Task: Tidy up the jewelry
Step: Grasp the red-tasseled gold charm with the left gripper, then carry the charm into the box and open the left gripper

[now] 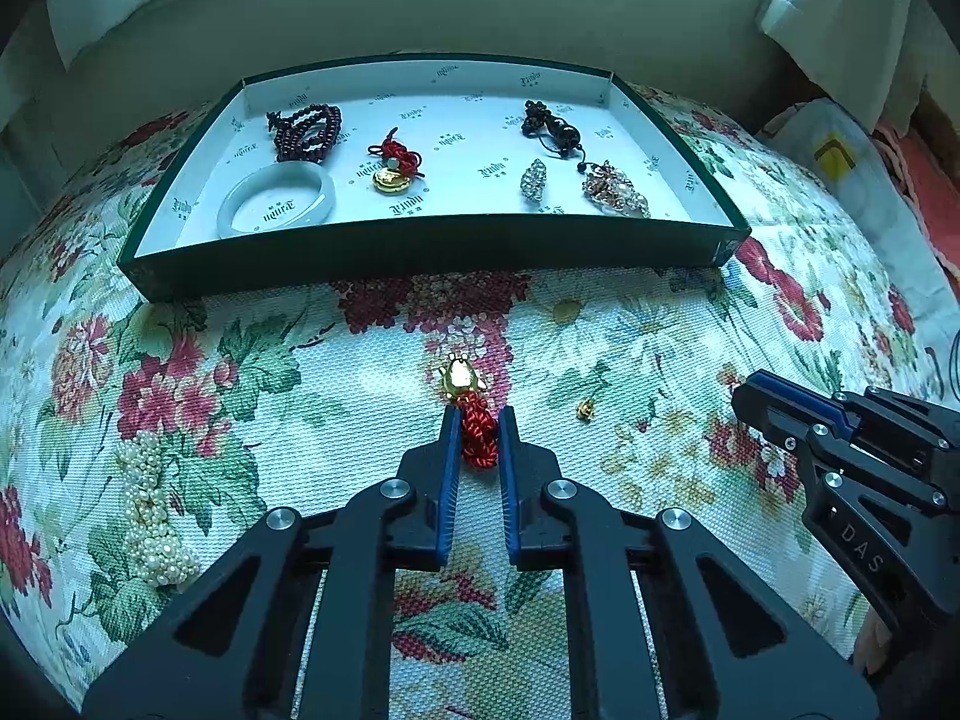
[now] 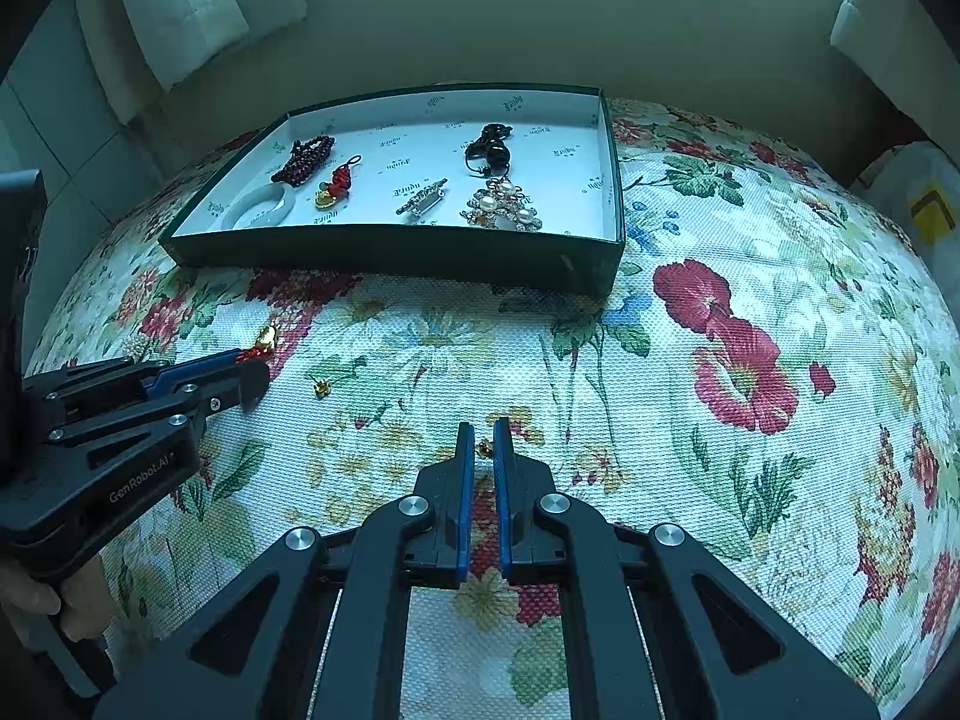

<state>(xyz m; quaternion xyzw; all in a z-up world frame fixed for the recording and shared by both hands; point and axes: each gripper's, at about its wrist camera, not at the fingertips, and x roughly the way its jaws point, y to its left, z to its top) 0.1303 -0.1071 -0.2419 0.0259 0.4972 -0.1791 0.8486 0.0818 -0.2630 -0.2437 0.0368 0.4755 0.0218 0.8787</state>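
Observation:
My left gripper (image 1: 478, 415) is shut on the red knotted cord (image 1: 478, 437) of a gold charm (image 1: 459, 376), which lies on the floral cloth; it also shows in the right wrist view (image 2: 264, 337). My right gripper (image 2: 483, 427) is shut on a small gold earring (image 2: 485, 450). A second small gold earring (image 1: 584, 409) lies on the cloth between the grippers, also in the right wrist view (image 2: 322, 387). The green box tray (image 1: 432, 252) beyond holds several pieces: dark red beads (image 1: 306, 131), a white bangle (image 1: 276, 199), a red-and-gold charm (image 1: 396, 168), brooches and black beads.
A pearl cluster strand (image 1: 150, 510) lies on the cloth at the left. The right gripper's body (image 1: 852, 450) sits at the right of the left view. White curtains hang behind, and a bag with a yellow mark (image 1: 834, 156) sits at the right edge.

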